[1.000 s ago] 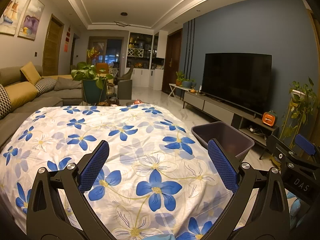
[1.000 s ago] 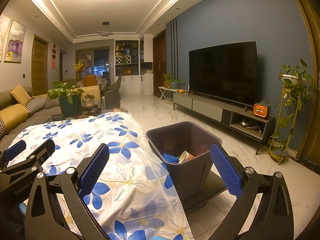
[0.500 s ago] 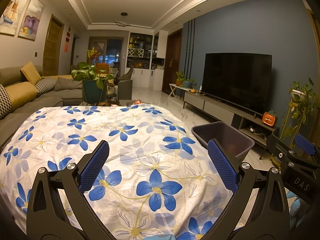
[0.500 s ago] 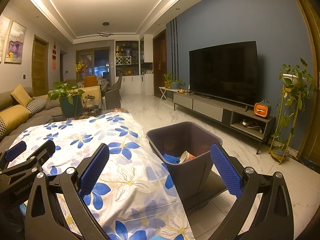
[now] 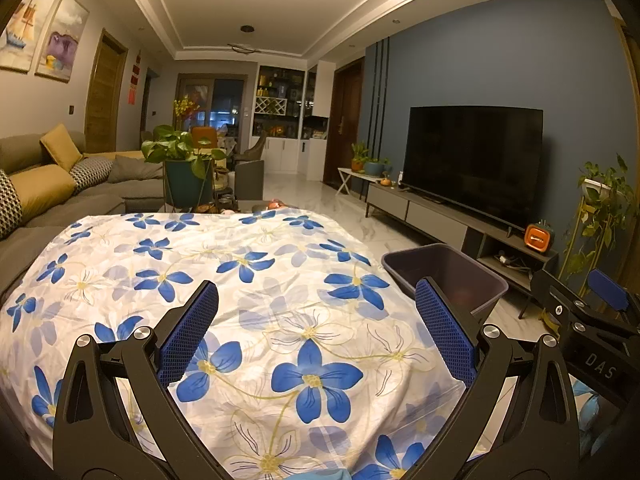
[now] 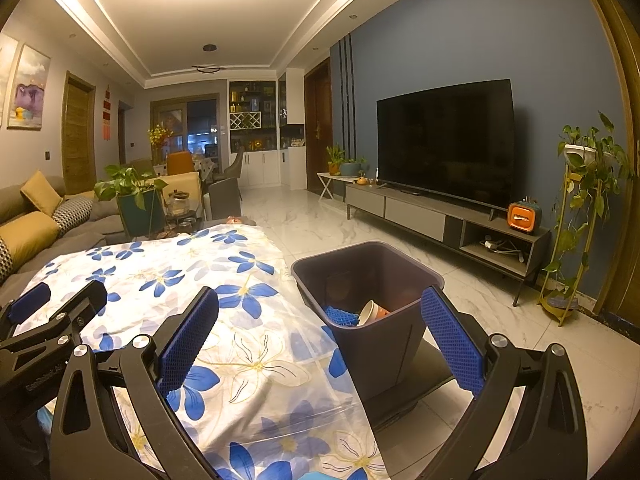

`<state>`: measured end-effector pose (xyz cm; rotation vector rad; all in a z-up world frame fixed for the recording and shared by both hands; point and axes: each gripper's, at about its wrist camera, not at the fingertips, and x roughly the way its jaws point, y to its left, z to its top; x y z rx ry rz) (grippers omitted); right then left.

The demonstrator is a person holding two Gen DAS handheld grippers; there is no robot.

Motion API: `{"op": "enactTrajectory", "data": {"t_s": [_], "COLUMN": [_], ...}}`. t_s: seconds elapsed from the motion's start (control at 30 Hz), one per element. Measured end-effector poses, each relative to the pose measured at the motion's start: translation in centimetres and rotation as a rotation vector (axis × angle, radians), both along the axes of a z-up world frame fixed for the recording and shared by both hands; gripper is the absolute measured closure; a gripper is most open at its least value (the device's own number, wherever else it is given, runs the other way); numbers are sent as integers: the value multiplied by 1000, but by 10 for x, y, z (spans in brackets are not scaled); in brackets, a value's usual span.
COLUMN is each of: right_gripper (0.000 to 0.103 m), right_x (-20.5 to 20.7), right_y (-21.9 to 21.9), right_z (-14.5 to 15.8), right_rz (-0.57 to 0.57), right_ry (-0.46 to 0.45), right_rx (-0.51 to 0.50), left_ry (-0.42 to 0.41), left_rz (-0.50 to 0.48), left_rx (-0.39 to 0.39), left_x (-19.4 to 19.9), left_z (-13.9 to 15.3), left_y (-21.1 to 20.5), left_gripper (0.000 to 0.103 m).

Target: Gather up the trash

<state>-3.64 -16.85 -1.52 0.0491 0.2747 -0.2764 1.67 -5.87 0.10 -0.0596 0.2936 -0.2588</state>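
Note:
A dark purple trash bin (image 6: 372, 320) stands on the floor right of the table; inside it lie a paper cup (image 6: 370, 312) and a blue mesh item (image 6: 340, 315). The same bin (image 5: 444, 276) shows at the right of the left wrist view. My left gripper (image 5: 316, 328) hangs open over the white tablecloth with blue flowers (image 5: 200, 272), nothing between its fingers. My right gripper (image 6: 320, 328) is open too, hovering over the table's right edge with the bin just ahead. Each gripper shows at the edge of the other's view. No loose trash is visible on the cloth.
A grey sofa with yellow cushions (image 5: 44, 192) runs along the left. A potted plant (image 5: 184, 168) stands beyond the table. A TV (image 6: 446, 144) on a low cabinet (image 6: 440, 220) lines the blue wall, with a tall plant stand (image 6: 580, 216) at the right. Marble floor lies between.

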Motion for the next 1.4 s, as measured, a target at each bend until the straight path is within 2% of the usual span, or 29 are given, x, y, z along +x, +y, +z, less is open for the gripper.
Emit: {"op": "enactTrajectory", "data": {"t_s": [1.4], "right_gripper": [6], "right_x": [6], "right_y": [0], "right_z": [2], "right_rz": [10], "right_ry": [-10], "right_rx": [6], "left_ry": [-3], "left_rz": [1], "left_rx": [1], "left_x": [1], "left_z": [2], "left_y": [1], "left_gripper": [6]}}
